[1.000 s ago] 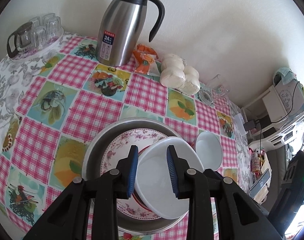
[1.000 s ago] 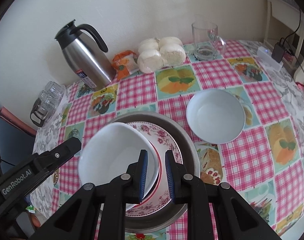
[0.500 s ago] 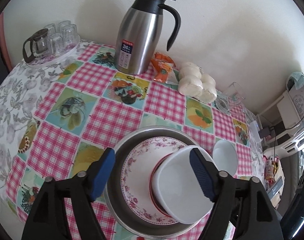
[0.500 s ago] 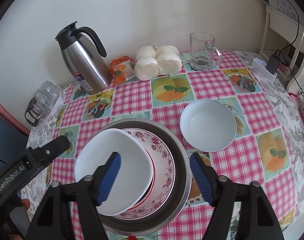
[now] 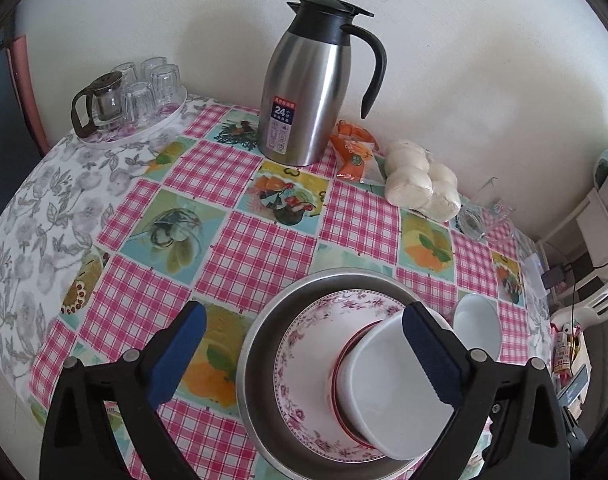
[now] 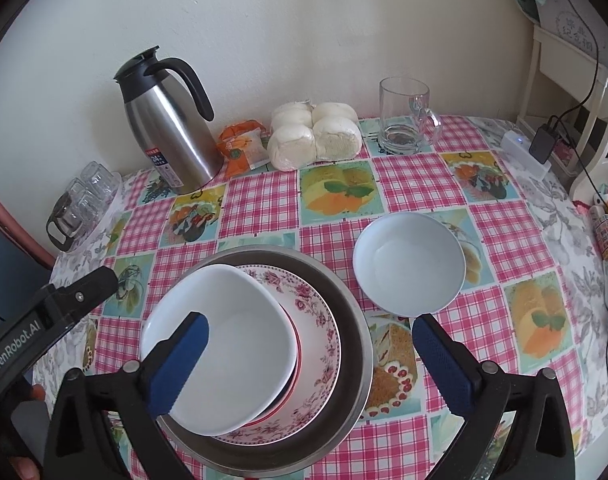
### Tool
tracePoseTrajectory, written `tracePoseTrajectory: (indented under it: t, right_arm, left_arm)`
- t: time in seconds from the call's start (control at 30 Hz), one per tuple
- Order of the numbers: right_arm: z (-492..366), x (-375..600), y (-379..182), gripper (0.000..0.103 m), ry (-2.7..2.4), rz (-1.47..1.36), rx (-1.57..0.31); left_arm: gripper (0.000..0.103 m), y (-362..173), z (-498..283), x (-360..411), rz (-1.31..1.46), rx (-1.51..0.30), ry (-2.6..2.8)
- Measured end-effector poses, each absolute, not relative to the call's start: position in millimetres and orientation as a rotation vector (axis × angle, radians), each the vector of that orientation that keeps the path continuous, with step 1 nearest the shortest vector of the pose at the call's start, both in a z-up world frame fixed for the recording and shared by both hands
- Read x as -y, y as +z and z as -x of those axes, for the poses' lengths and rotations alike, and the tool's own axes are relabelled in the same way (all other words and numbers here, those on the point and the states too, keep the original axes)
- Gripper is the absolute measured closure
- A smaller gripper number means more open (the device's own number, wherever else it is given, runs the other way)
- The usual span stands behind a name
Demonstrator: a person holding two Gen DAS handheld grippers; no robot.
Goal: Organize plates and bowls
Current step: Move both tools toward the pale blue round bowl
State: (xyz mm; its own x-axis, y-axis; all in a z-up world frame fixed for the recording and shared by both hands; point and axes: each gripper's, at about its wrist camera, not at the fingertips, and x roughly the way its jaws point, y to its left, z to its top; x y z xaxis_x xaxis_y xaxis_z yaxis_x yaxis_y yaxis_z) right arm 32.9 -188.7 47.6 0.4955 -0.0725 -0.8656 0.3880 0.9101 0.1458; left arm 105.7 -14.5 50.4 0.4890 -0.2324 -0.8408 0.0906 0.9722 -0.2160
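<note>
A white bowl (image 6: pixel 227 344) lies tilted on a floral plate (image 6: pixel 320 332) inside a steel basin (image 6: pixel 344 300). It also shows in the left wrist view (image 5: pixel 388 384), on the plate (image 5: pixel 304 364) in the basin (image 5: pixel 259 336). A second white bowl (image 6: pixel 408 264) stands on the tablecloth right of the basin, also in the left wrist view (image 5: pixel 478 328). My left gripper (image 5: pixel 299 356) is open and empty above the basin. My right gripper (image 6: pixel 310 364) is open and empty over the stack. The left gripper's body (image 6: pixel 43 320) shows at the right view's left edge.
A steel thermos jug (image 5: pixel 312 84), an orange snack packet (image 5: pixel 352 152) and bagged buns (image 5: pixel 420 184) stand along the wall. A glass mug (image 6: pixel 404 116) is at the back right. A tray of glasses (image 5: pixel 131 96) sits at the back left. The table edge curves close at right.
Both grippers were shut on the white bowl's rim a second ago. Both have opened wide and drawn back upward; the bowl now rests tilted on the floral plate.
</note>
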Motion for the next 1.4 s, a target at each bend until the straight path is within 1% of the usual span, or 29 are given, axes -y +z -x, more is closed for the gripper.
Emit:
tracePoseTrajectory:
  t: [0.33, 0.67, 0.9, 1.1, 1.4]
  right_arm:
    - [-28, 203, 51, 0.000, -0.285, -0.385, -1.000]
    - [-4, 265, 54, 0.000, -0.428, -0.501, -0.956]
    - [12, 301, 53, 0.000, -0.484, -0.557, -0.947]
    - [24, 326, 50, 0.000, -0.524, -0.593, -0.944]
    - [41, 359, 43, 0.000, -0.569, -0.637, -0.943]
  left_arm:
    - [0.004, 61, -100, 23, 0.128, -0.995, -0.218]
    - [0.004, 81, -91, 43, 0.147, -0.914, -0.282]
    - [0.004, 93, -79, 75, 0.115, -0.856, -0.346]
    - [0.004, 95, -72, 107, 0.122, -0.859, -0.432]
    - [0.004, 85, -62, 169, 0.002, -0.894, -0.521]
